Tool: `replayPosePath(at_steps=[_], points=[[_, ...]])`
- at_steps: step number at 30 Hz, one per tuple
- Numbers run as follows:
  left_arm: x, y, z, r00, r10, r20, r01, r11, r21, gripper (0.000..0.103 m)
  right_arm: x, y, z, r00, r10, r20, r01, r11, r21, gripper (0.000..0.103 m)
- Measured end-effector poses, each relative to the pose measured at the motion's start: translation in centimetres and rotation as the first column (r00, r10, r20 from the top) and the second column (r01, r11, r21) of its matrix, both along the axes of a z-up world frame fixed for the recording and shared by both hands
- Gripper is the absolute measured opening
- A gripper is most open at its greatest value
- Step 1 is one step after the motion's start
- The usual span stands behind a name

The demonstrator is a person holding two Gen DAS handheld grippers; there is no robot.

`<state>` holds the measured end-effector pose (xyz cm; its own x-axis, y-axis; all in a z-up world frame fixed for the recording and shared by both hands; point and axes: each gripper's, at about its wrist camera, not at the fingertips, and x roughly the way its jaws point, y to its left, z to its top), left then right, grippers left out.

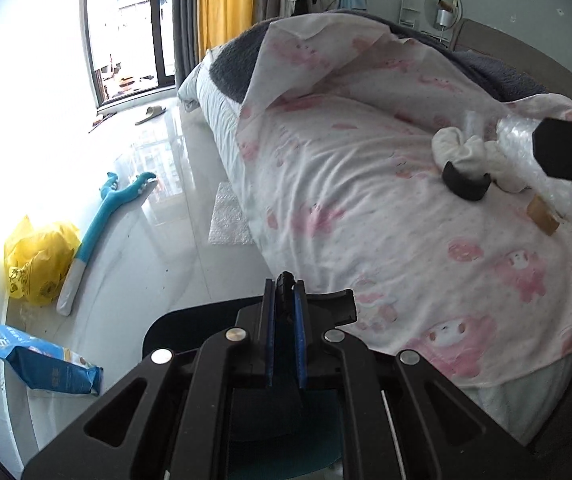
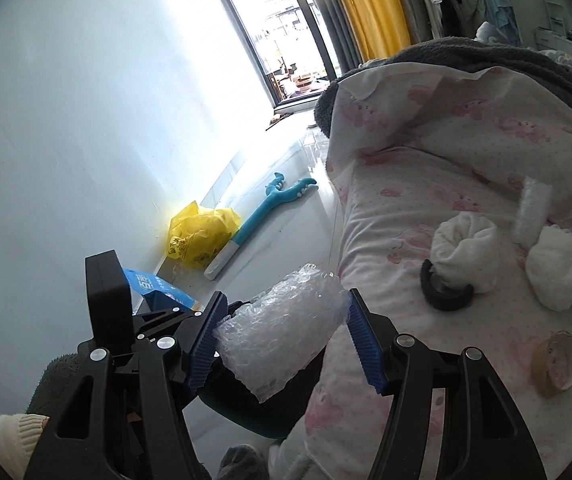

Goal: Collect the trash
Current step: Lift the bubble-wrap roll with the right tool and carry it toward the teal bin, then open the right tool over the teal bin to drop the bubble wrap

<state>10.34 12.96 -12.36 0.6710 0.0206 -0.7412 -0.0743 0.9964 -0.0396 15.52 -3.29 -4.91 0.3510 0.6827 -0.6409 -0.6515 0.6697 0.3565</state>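
The right tool holds a roll of bubble wrap between its blue pads, the jaws about half spread around the bundle, out over the floor just off the bed's edge. The left tool is pinched nearly closed on a thin black piece whose nature I cannot make out.

The step in hand looks like carrying a picked-up piece of trash away from the bed. More waits on the quilt: in the right wrist view, two white wads at about three o'clock, a black ring beside the nearer one, a strip of foam and a clear round lid toward four o'clock.

The next move probably calls for a place to drop the wrap. The yellow plastic bag on the floor by the wall, at about ten o'clock from the right tool, seems the likely one, beside a blue plush toy and a blue packet.

Both tools tilt downward. In the right wrist view the left tool's body stands at nine o'clock, close alongside; a cream sleeve shows at the lower left.
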Motion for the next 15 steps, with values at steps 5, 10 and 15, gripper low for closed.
replayPosePath(at_steps=[5, 10, 15], points=[[-0.9, 2.3, -2.3, 0.995, 0.032, -0.094, -0.033, 0.999, -0.01, 0.01, -0.5, 2.5, -0.2, 1.0, 0.024, -0.012, -0.024, 0.999, -0.021, 0.062], [-1.8, 4.8, -4.5, 0.981, 0.065, -0.181, -0.075, 0.996, -0.049, 0.01, -0.8, 4.7, -1.3, 0.998, 0.042, -0.041, -0.045, 0.997, -0.062, 0.062], [-2.7, 6.7, -6.3, 0.961, 0.093, -0.26, -0.112, 0.992, -0.059, 0.01, -1.3, 7.2, -2.1, 0.997, 0.07, -0.043, -0.075, 0.99, -0.119, 0.062]])
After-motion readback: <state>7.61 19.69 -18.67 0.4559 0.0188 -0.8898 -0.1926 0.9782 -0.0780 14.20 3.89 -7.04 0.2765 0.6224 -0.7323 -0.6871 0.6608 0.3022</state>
